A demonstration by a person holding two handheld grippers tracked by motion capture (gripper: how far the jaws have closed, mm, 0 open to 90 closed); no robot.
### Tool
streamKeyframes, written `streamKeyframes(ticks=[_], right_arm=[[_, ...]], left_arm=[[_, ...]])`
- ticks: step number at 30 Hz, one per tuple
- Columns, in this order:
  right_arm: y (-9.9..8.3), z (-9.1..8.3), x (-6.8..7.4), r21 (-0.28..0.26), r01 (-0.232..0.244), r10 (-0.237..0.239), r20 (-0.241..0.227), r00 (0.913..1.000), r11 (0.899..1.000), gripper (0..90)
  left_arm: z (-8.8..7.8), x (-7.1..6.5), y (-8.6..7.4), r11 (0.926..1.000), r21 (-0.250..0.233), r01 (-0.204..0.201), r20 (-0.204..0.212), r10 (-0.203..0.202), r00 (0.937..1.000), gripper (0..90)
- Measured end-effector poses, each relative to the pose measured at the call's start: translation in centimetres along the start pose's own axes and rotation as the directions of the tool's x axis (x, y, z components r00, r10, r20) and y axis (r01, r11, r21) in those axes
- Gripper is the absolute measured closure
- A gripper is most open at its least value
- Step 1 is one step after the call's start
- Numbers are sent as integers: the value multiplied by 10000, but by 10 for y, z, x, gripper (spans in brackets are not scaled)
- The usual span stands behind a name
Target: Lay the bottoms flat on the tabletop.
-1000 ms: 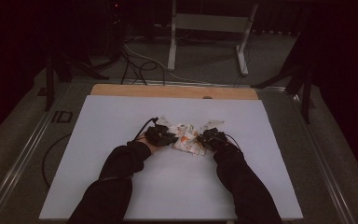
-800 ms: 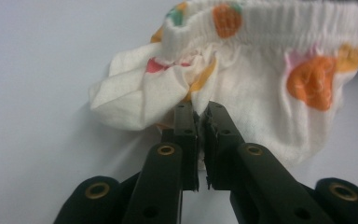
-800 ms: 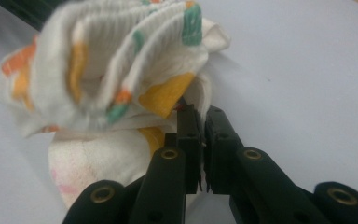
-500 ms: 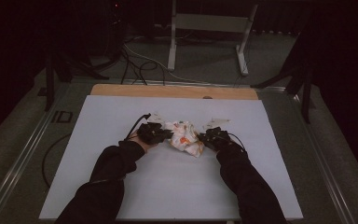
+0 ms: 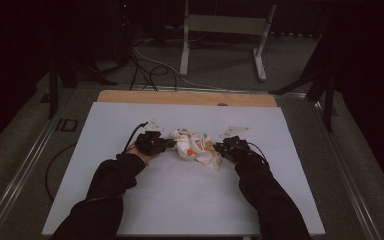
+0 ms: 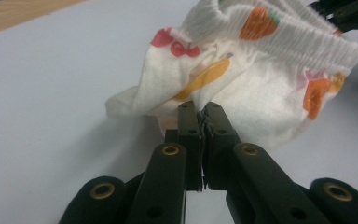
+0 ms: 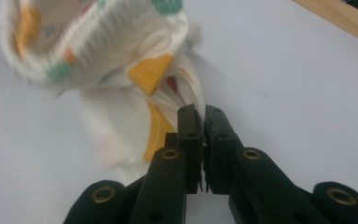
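A small white garment (image 5: 192,147) with a fruit print and a ribbed band hangs bunched between my two grippers over the white table top (image 5: 180,200). My left gripper (image 5: 169,144) pinches its left edge. In the left gripper view the jaws (image 6: 200,108) have just been closing, and they are shut on a fold of the garment (image 6: 261,60). My right gripper (image 5: 215,148) holds the opposite edge. Its jaws (image 7: 200,112) are shut on a thin pleat of the garment (image 7: 98,51). The right gripper (image 6: 349,11) also shows at the top right of the left gripper view.
A wooden strip (image 5: 180,97) runs along the table's far edge. Beyond it stand a metal frame (image 5: 220,30) and loose cables (image 5: 150,65) on the dark floor. Both sleeved forearms come in from the bottom.
My left hand has moved left and away from me, and both hands have risen a little. The garment is now lifted and drawn out between the two grippers.
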State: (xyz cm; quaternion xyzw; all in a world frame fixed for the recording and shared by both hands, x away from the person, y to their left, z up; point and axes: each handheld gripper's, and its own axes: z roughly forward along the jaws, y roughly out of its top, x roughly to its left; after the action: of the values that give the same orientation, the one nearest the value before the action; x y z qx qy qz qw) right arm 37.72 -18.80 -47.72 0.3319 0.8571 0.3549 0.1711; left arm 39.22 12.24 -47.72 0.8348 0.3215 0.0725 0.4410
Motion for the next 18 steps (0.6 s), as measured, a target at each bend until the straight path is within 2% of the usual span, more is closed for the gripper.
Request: streamKeyframes(ticks=[6, 10, 12, 13, 15, 16, 17, 18], right_arm=[[-3, -5, 2, -34, -27, 26, -162, 9999, 10000, 866], [-3, -17, 8, -178, 129, -136, -399, 9991, 9998, 865], [-3, -20, 10, -249, 182, -194, -463, 9987, 9995, 865], [-3, -27, 13, -396, 236, -260, -620, 9977, 9989, 861], [-4, -33, 16, -466, 315, -346, -685, 9970, 9984, 867], [-5, -36, 17, -416, 405, -429, -581, 9974, 9983, 872], [-6, -39, 18, -253, 552, -559, -280, 9980, 9982, 872], [-6, -39, 18, -253, 552, -559, -280, 9980, 9982, 872]], left_arm=[[-8, 0, -3, 10000, -74, 12, -99, -13, 9999, 886], [-25, -12, -4, 9998, -169, -62, -2, 62, 10000, 892], [-25, -12, -4, 9998, -169, -62, -2, 62, 10000, 892], [-34, -17, -4, 9997, -206, -103, 67, 104, 9999, 892], [-41, -20, -5, 9997, -234, -98, -8, 97, 10000, 893], [-45, -21, -6, 9997, -226, -120, -218, 115, 9997, 893], [-45, -21, -6, 9997, -226, -120, -218, 115, 9997, 894], [-48, -20, -7, 9997, -232, -54, -262, 48, 9996, 894]])
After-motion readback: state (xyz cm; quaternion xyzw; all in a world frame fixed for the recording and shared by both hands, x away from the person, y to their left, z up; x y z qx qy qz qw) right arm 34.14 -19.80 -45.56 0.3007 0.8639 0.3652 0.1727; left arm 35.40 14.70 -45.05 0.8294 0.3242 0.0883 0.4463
